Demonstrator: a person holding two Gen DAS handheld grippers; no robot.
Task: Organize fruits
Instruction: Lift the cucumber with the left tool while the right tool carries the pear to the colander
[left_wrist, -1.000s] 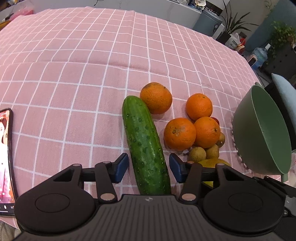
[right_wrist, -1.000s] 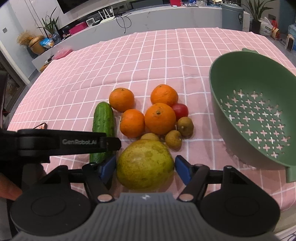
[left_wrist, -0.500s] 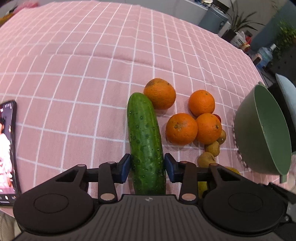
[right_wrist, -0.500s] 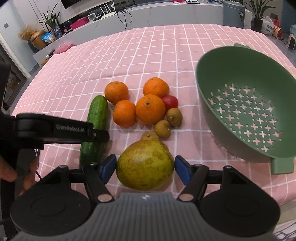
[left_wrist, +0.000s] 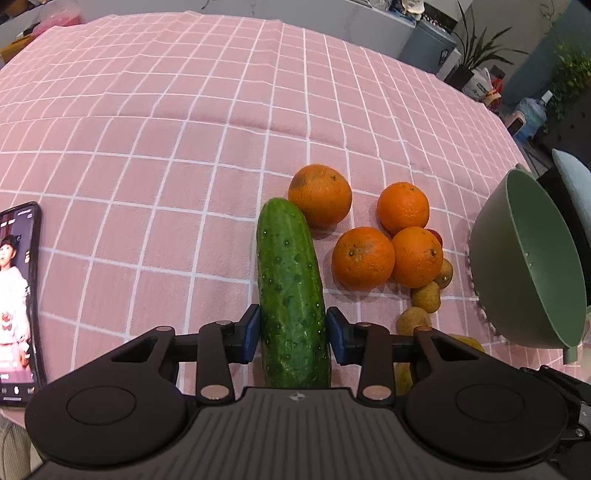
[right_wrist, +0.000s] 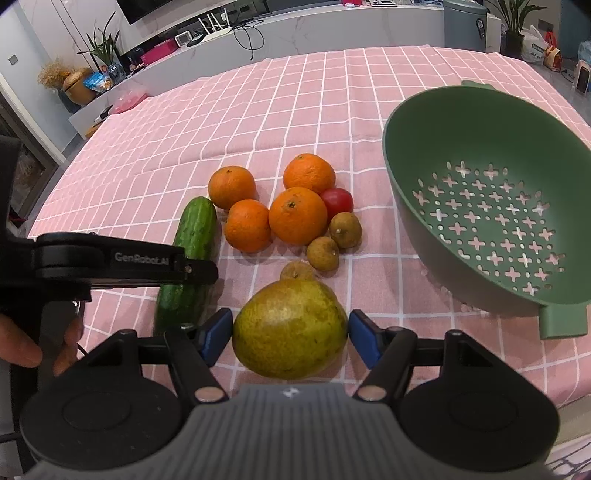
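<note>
Left wrist view: my left gripper has just been closing its jaws, and the blue pads now sit against both flanks of the cucumber. It lies on the bench, long axis running straight away from me towards the oranges. My right gripper brackets the pear; contact looks likely but unclear.

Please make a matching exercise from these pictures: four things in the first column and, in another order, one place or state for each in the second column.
1. cucumber
2. pear
3. colander
4. phone

a. empty, tilted
b. between the left gripper pads
c. screen lit, at the table edge
d. between the right gripper pads

Pairs: 1-b, 2-d, 3-a, 4-c
</note>
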